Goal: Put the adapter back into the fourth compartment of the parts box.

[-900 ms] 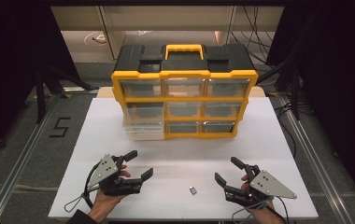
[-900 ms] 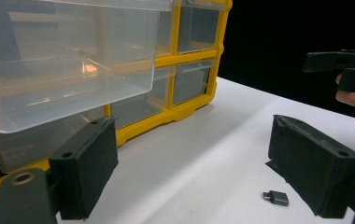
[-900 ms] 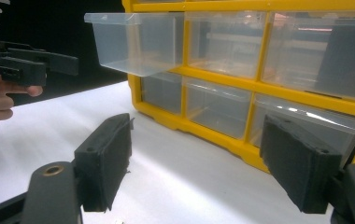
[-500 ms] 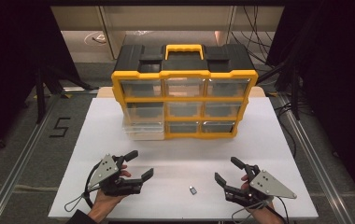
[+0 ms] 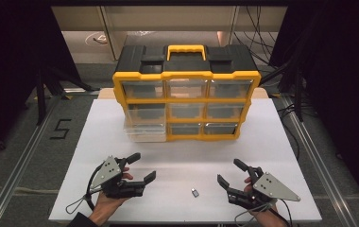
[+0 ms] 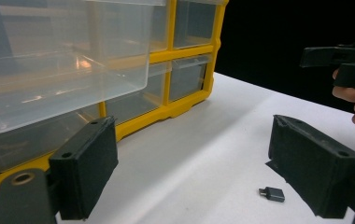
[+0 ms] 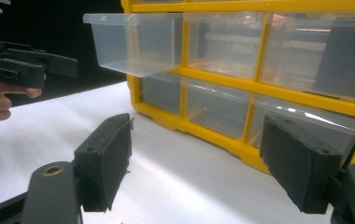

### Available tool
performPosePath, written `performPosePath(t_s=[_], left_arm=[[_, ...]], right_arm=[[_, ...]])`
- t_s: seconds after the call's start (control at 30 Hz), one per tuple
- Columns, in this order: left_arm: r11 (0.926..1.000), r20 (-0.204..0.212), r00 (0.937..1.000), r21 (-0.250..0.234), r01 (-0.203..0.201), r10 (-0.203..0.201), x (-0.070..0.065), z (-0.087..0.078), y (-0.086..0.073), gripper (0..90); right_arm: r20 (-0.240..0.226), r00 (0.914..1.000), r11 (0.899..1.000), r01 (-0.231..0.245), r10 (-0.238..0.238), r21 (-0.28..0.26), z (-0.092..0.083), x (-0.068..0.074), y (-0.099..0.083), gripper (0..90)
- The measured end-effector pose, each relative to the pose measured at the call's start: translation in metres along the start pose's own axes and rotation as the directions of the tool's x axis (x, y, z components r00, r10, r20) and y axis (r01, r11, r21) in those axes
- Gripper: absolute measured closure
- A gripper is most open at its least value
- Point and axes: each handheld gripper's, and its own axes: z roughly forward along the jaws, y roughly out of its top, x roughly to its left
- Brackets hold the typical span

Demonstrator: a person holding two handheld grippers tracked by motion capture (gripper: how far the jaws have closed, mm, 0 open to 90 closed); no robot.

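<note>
Near the table's (image 5: 281, 142) front-left corner the left gripper (image 5: 140, 166) hovered, jaws spread wide, holding nothing | at the front edge's middle a small dark adapter (image 5: 195, 192) lay between both grippers, touched by neither | toward the front-right corner the right gripper (image 5: 229, 172) hung agape and empty | behind stood the yellow drawer cabinet (image 5: 186, 75), its middle-left drawer (image 5: 145, 128) pulled out.

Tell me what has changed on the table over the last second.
Nothing visibly changed. The left claw and right claw rest open on the white table, the small dark grey adapter lies between them, and the yellow drawer cabinet keeps its clear left drawer pulled out.
</note>
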Motion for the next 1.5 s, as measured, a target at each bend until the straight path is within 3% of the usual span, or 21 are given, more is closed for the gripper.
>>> performPosePath(t_s=[0.33,0.57,0.8,1.27,1.5], left_arm=[[0.9998,0.032,0.9994,0.019,0.007,-0.008,-0.010,0.008,0.004,15.3],[0.9974,0.065,0.9976,0.067,-0.027,0.023,-0.021,0.018,0.004,15.3],[0.9931,0.115,0.9932,0.112,-0.034,0.021,-0.031,0.035,0.006,15.4],[0.9742,0.160,0.9869,0.218,-0.058,0.023,-0.042,0.058,0.004,15.4],[0.9550,0.191,0.9806,0.280,-0.099,0.046,-0.052,0.073,0.001,15.4]], right_arm=[[-0.002,1.0000,1.000,0.002,-0.002,0.006,0.001,0.000,-0.001,26.1],[-0.004,1.0000,1.000,0.005,-0.004,0.008,0.001,0.001,-0.001,26.1],[0.000,1.0000,1.000,0.002,-0.002,0.009,0.002,0.001,-0.001,26.1],[-0.003,1.0000,1.000,0.003,-0.003,0.009,0.001,0.001,-0.001,26.2],[-0.003,1.0000,1.000,0.002,-0.002,0.011,0.002,0.000,-0.001,26.2]])
